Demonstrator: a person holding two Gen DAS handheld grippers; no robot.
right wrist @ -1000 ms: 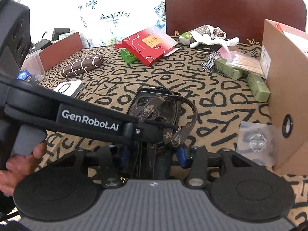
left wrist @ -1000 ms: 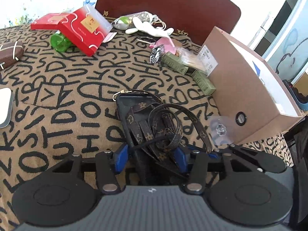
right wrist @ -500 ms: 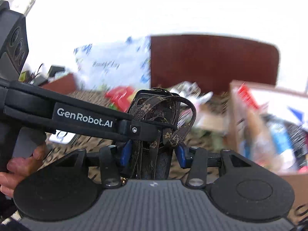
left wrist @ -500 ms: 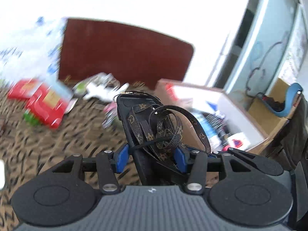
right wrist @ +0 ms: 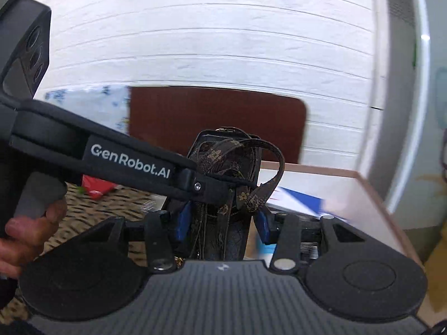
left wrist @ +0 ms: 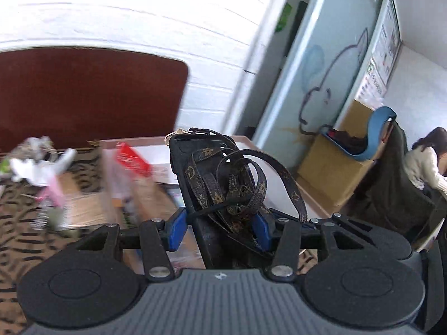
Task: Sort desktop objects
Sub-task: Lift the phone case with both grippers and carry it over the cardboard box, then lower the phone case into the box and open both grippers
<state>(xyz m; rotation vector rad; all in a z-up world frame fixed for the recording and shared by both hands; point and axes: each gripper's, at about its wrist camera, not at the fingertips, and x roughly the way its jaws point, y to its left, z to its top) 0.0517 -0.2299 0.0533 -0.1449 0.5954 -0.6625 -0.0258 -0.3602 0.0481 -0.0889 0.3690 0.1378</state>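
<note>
We hold a black phone case (left wrist: 206, 184) wrapped in a brown monogram strap (left wrist: 245, 187) between both claws, lifted clear of the patterned tablecloth (left wrist: 16, 223). Our left gripper (left wrist: 219, 227) has its blue pads closed on the case's lower end, strap loops bunched between them. Our right gripper (right wrist: 223, 223) is likewise closed on the same case (right wrist: 226, 184), with the left tool's arm crossing in front of it from the left.

Ahead of and below the fingers lies the open cardboard box (left wrist: 156, 167), its rim just beyond the case tip in the left view, and to the right of the fingers in the right view (right wrist: 371, 195). We judge this as the carry step: the case is in transit toward the box. The next move calls for lowering over the opening and letting both pairs of fingers part without the strap snagging a pad.

The left view alone shows the blurred clutter left of the claw and a seated person (left wrist: 427, 164) far right. The right view alone shows the hand (right wrist: 30, 229) on the other tool's handle.
</note>
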